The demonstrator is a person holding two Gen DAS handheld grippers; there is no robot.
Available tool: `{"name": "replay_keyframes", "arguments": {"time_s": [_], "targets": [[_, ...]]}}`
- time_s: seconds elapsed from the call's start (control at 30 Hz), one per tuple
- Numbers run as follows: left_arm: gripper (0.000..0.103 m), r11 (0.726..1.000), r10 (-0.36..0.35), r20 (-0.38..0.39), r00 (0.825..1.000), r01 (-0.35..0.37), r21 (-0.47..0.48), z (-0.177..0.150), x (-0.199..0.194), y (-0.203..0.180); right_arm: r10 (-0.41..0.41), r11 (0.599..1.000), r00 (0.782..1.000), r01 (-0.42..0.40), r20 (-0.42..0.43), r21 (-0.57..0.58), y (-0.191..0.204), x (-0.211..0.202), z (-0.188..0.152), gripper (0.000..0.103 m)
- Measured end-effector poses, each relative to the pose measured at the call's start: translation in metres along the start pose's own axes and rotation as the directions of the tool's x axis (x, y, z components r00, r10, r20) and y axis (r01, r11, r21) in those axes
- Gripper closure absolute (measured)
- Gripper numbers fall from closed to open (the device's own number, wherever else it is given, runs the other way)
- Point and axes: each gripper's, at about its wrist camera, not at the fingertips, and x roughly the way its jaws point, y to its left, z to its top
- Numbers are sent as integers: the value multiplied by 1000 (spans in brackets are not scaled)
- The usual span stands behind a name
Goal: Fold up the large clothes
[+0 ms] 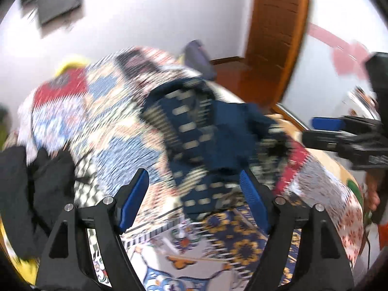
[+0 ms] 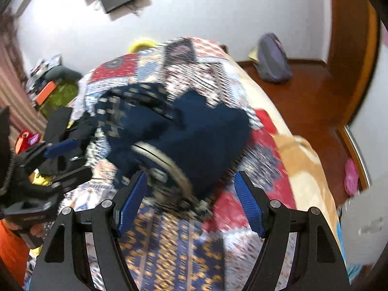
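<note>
A dark navy garment (image 1: pixel 218 131) with pale dashed patterning lies crumpled on the patchwork bedspread (image 1: pixel 116 126); both views are motion-blurred. My left gripper (image 1: pixel 193 173) hovers over its near edge, blue pads wide apart and nothing pressed between them. In the right wrist view the same navy garment (image 2: pixel 201 133) shows a grey curved band at its near hem. My right gripper (image 2: pixel 190 174) stands open just above that hem, with neither pad touching cloth. Each gripper shows in the other's view: the right gripper (image 1: pixel 339 133) at the right edge, the left gripper (image 2: pixel 60 155) at the left edge.
Black clothing (image 1: pixel 36 181) is piled on the bed's left side. A beige blanket (image 2: pixel 298 160) lies along the right edge of the bed. A purple backpack (image 2: pixel 271 58) and pink slippers (image 2: pixel 351 179) sit on the wooden floor. A wooden door (image 1: pixel 274 36) stands behind.
</note>
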Motion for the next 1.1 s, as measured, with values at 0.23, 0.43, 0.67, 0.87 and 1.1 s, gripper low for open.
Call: {"name": "replay_keyframes", "arguments": {"time_s": [0.23,0.43,0.67,0.87,1.1], "targets": [[27,978,-21,-126,992,-6,-208,-25,69,55,89,993,996,-91,-27,-70,52,41,34,32],[27,949,-87,-102,991,51,-311,-39,81,79,72,994,993,-79,-89,-80,80,82,47,32],[27,939,-183,-87,979,148,-310,-30,81,70,-96,974,994,82,-57,-209,96,109,37,30],[27,949,-181,-91,979,150,-276,-15,90,52,-29,996,999,27,-22,-88,53,84,47,76],[23,964,-136,-131,982,100,-247,-17,103,44,-43,999,998,44,41,-19,2,50,49,90]]}}
